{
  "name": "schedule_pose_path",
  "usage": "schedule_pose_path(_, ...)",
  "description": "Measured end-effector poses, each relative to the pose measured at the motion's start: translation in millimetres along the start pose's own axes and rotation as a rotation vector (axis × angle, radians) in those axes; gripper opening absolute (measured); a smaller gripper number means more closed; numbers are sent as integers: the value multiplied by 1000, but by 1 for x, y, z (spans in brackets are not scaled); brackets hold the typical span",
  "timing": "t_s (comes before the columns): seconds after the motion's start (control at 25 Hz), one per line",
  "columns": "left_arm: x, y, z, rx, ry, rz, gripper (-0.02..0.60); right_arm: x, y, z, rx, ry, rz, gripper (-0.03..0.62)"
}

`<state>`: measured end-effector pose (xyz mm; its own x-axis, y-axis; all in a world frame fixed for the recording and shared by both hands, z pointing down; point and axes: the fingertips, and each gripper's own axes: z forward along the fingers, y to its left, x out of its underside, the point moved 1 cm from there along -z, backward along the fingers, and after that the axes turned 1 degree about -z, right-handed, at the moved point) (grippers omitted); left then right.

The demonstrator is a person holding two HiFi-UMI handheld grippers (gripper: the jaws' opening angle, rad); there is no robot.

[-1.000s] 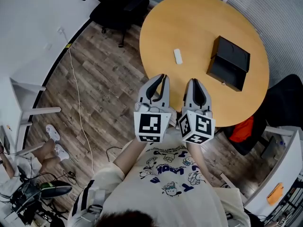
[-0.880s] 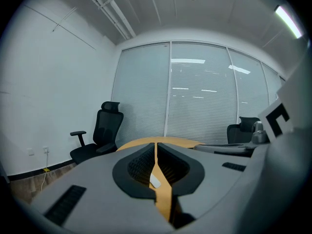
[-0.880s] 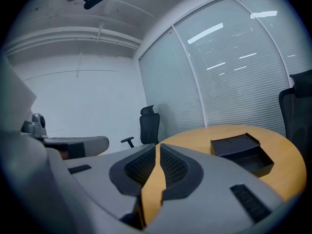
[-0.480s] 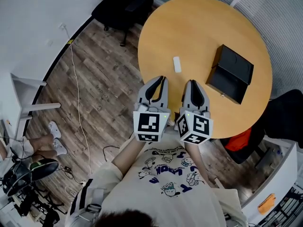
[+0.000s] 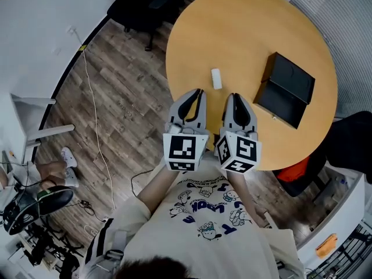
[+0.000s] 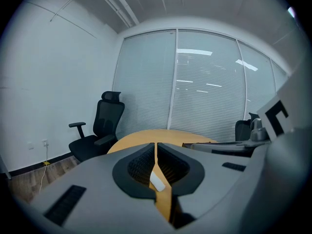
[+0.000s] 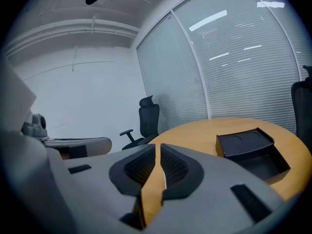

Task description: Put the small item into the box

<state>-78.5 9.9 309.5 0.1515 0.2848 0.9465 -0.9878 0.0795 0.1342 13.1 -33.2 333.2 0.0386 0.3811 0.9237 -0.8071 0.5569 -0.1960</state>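
A small white item (image 5: 216,78) lies on the round wooden table (image 5: 244,22), just beyond both grippers. To its right stands a black box (image 5: 290,80), lid open. My left gripper (image 5: 199,92) and right gripper (image 5: 232,96) are held side by side over the table's near edge, both shut and empty. In the left gripper view, the white item (image 6: 157,182) shows through the gap below the shut left gripper (image 6: 156,146). The right gripper view has the open box (image 7: 248,147) to the right of the shut right gripper (image 7: 159,147).
A black office chair (image 5: 148,4) stands at the table's far left, also seen as a chair (image 6: 100,130) in the left gripper view. A white cable (image 5: 96,127) trails over the wooden floor. A red object (image 5: 293,168) sits under the table's right edge. White furniture (image 5: 29,127) is at left.
Both grippers have moved forward together toward the table, still shut. The white item and the box now lie closer to their tips.
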Motion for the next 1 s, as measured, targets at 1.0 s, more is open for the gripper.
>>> schedule_pose_path(1.0,55,32,91,97,218,-44,28,56,-18,92,79,223,31,51)
